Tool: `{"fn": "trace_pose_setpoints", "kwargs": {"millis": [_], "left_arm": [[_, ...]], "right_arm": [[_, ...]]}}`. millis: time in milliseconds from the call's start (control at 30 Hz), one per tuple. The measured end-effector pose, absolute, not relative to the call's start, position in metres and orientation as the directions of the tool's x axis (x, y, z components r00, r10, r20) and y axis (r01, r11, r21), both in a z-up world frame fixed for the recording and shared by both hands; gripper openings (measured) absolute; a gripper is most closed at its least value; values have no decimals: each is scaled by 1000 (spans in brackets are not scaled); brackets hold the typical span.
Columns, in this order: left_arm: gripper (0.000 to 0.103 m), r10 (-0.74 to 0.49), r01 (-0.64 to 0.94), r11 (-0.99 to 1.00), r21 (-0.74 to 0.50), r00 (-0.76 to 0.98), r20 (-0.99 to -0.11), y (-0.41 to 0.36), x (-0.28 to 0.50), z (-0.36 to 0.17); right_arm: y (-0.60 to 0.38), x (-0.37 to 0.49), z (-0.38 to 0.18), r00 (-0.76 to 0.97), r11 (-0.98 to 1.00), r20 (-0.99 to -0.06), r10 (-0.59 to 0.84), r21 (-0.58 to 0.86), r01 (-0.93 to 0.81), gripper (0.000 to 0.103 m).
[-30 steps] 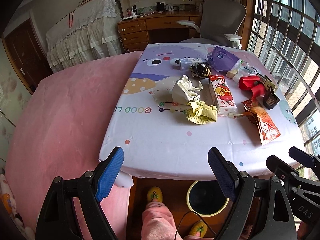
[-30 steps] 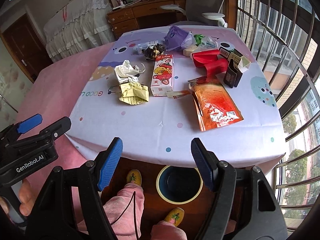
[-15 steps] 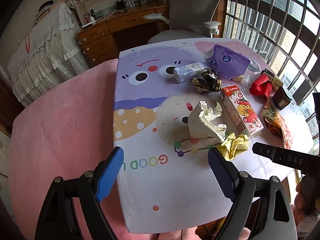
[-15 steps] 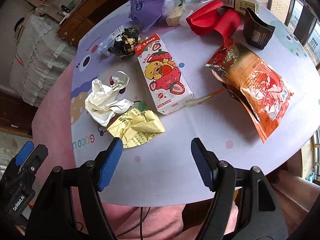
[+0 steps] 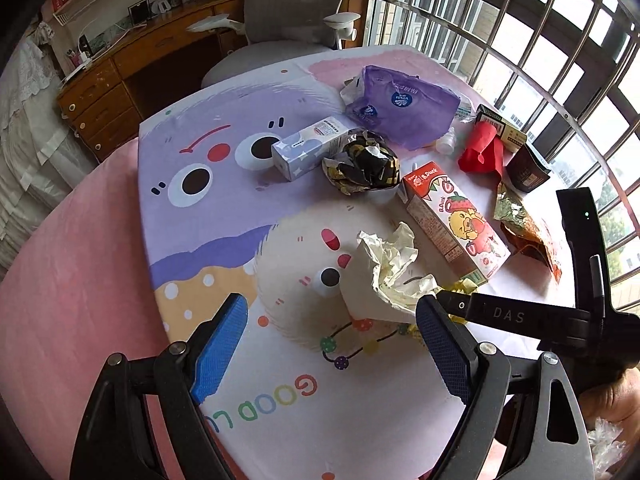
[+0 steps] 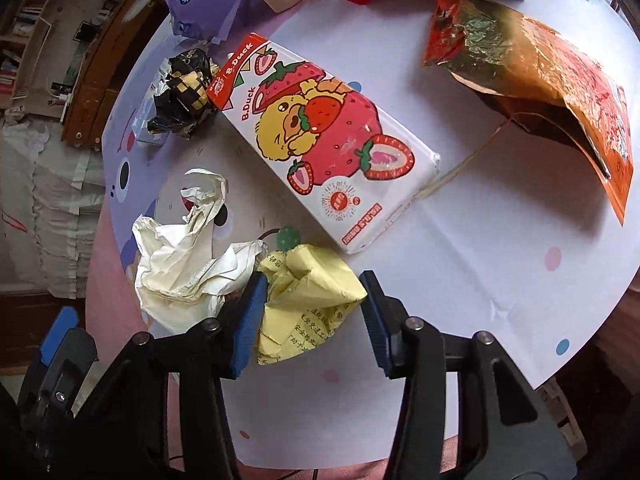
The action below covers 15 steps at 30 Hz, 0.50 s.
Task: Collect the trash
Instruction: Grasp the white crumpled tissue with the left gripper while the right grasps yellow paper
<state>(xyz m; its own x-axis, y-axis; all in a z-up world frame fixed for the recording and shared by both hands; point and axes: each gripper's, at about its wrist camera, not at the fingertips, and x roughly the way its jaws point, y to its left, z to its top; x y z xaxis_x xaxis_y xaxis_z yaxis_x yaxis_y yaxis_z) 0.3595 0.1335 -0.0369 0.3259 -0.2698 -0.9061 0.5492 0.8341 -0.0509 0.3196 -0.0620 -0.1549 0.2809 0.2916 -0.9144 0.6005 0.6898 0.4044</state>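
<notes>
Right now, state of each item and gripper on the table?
left gripper: open, empty, above the cloth.
right gripper: open, fingers either side of the yellow paper, not closed.
yellow paper: crumpled.
white tissue: crumpled, touching the yellow paper.
strawberry carton: lying flat.
orange foil pouch: torn open, flat.
purple bag: slumped.

"B.Duck" is printed on the strawberry carton point(image 6: 320, 140); "GOOD LU" is read on the tablecloth point(image 5: 260, 404); "DAS" is marked on the right gripper point(image 5: 508, 314).

Left tongs point(image 5: 332, 344) spread; right tongs point(image 6: 310, 314) spread
</notes>
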Motion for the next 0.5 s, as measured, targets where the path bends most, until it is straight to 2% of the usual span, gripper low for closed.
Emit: {"fn": "trace_pose_setpoints", "kwargs": {"millis": [233, 500], "left_arm": [[88, -325, 703, 700, -126, 157, -933, 101, 369, -62], [88, -227, 867, 499, -24, 103, -968, 62, 363, -95]], "right_arm": [[-66, 312, -150, 270, 682, -916, 297, 401, 611, 41], [-81, 294, -148, 246, 648, -925, 290, 378, 661, 40]]}}
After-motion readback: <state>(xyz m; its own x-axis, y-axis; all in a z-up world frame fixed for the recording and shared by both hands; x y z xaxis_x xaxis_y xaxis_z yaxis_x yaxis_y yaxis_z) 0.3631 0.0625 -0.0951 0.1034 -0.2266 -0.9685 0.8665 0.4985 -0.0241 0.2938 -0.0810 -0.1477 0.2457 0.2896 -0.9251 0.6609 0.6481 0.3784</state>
